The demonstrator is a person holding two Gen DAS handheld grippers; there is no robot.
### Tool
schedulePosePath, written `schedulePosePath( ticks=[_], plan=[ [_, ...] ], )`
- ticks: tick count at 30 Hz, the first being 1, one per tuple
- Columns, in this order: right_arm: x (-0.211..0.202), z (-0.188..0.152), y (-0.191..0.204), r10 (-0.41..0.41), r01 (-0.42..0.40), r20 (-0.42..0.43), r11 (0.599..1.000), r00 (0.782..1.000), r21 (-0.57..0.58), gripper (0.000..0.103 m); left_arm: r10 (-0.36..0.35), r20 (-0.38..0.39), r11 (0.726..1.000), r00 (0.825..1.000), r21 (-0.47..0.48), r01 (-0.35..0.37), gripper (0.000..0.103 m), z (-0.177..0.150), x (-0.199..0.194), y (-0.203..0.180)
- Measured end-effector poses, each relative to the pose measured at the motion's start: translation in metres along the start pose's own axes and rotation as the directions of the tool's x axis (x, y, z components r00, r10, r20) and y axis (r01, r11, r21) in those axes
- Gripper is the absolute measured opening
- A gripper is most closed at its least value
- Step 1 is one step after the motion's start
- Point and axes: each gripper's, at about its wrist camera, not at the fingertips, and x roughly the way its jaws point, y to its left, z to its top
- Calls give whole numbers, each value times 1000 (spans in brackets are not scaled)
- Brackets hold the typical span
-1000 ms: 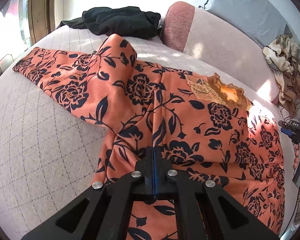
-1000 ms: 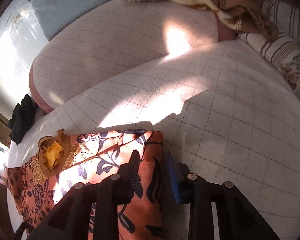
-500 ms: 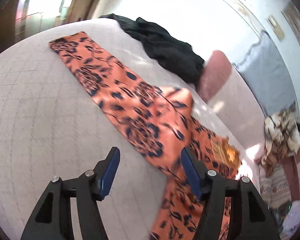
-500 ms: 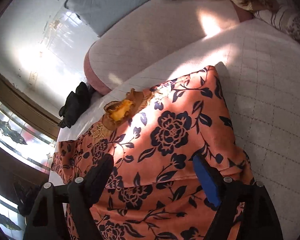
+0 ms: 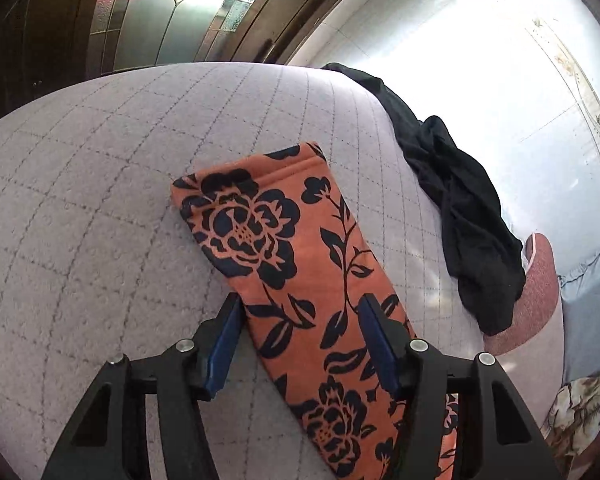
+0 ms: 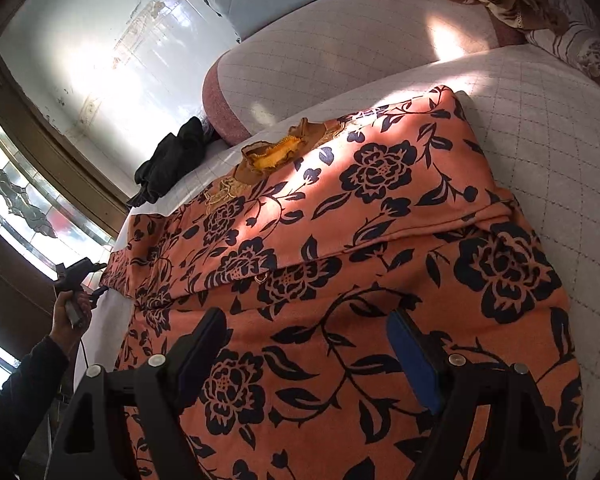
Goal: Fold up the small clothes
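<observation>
In the left wrist view, the left gripper (image 5: 300,320) points down at a pale quilted bed cover with a stitched diamond grid (image 5: 100,208). Its blue-padded jaws stand apart and are closing, with a long sleeve of the orange garment printed with dark navy roses and leaves (image 5: 284,264) lying flat between them; the pads do not press on the cloth. The sleeve's hemmed cuff end lies toward the far edge of the bed cover, and the sleeve runs back from there under the gripper. A crumpled black garment (image 5: 460,216) lies along the far right edge of the bed cover, apart from the sleeve, its lower end against a pink bolster cushion (image 5: 536,300). Behind the bed stands a dark-framed window with patterned glass (image 5: 172,12). In the right wrist view, the right gripper (image 6: 304,344) hovers with its jaws spread wide over the body of the same orange floral garment (image 6: 380,216), gripping nothing. The garment is spread across the bed cover (image 6: 560,128), one layer folded over another along a crosswise edge, with a yellow-brown embroidered neckline (image 6: 276,152) at its far side near the bolster. At the left edge of the view, the person's left hand (image 6: 70,312), in a dark sleeve, holds the other gripper's handle beside the near-left edge of the bed.
</observation>
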Motion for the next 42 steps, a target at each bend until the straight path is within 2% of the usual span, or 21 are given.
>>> schedulePosePath(
  ticks=[1, 2, 4, 7, 10, 12, 16, 19, 22, 23, 25, 26, 27, 28, 29, 30, 33, 35, 37, 40, 42],
  plan=[
    [-1, 0, -1, 2, -2, 9, 1000, 1000, 3, 85, 29, -2, 1000, 1000, 10, -29, 16, 2, 3, 0],
    [-1, 1, -2, 5, -5, 17, 1000, 1000, 6, 85, 66, -24, 998, 998, 18, -66, 5, 5, 9, 1],
    [0, 0, -4, 1, -1, 18, 1000, 1000, 9, 85, 58, -36, 998, 998, -12, -59, 6, 7, 12, 6],
    [-1, -2, -9, -11, 11, 19, 1000, 1000, 13, 85, 133, 7, 989, 991, 57, -133, 5, 6, 2, -14],
    [-7, 1, -14, -7, 6, 51, 1000, 999, 26, 85, 160, 167, 945, 973, 259, -200, 5, -10, -36, -72],
    [-12, 2, -19, -14, 11, 73, 999, 997, 43, 85, 74, 250, 902, 965, 397, -172, 5, -36, -73, -122],
    [-25, 4, -29, 6, -16, 113, 996, 994, 90, 85, -161, 285, 755, 945, 652, -68, 5, -118, -145, -227],
    [-38, 4, -35, 20, -38, 149, 992, 989, 121, 85, -301, 188, 614, 935, 788, 39, 5, -203, -178, -292],
    [-53, 7, -41, 31, -60, 192, 987, 981, 149, 85, -387, 36, 471, 921, 867, 164, 5, -297, -190, -344],
    [-57, 7, -43, 28, -61, 207, 986, 978, 157, 85, -392, -14, 427, 920, 883, 195, 5, -328, -186, -357],
    [-63, 8, -49, 27, -68, 220, 981, 975, 180, 85, -336, -157, 353, 929, 893, 279, 10, -386, -163, -377],
    [-63, 8, -52, 26, -69, 212, 978, 977, 197, 87, -277, -231, 317, 933, 894, 316, 12, -416, -146, -378],
    [-62, 8, -56, 20, -65, 202, 974, 979, 219, 89, -189, -285, 289, 940, 898, 331, 28, -441, -125, -378],
    [-61, 8, -60, 15, -61, 191, 969, 981, 238, 89, -80, -318, 271, 945, 905, 328, 37, -461, -102, -373],
    [-59, 7, -63, 20, -67, 181, 965, 983, 252, 89, -1, -326, 271, 945, 910, 314, 37, -472, -87, -358],
    [-59, 7, -65, 29, -76, 176, 961, 984, 265, 89, 38, -325, 289, 945, 909, 301, 37, -474, -80, -346],
    [-64, 9, -66, 50, -102, 189, 956, 981, 276, 89, -19, -310, 371, 951, 881, 295, 40, -449, -103, -309],
    [-65, 12, -64, 82, -134, 187, 949, 979, 286, 89, -87, -275, 420, 958, 862, 285, 53, -421, -124, -287],
    [-61, 15, -62, 122, -172, 174, 934, 977, 312, 89, -117, -169, 475, 979, 856, 204, 65, -389, -144, -258],
    [-50, 28, -51, 140, -177, 140, 938, 980, 299, 89, -79, -82, 546, 993, 830, 112, 65, -347, -137, -225],
    [-34, 44, -50, 165, -191, 107, 928, 980, 321, 89, -47, -67, 617, 997, 783, 82, 65, -322, -125, -199]
  ],
)
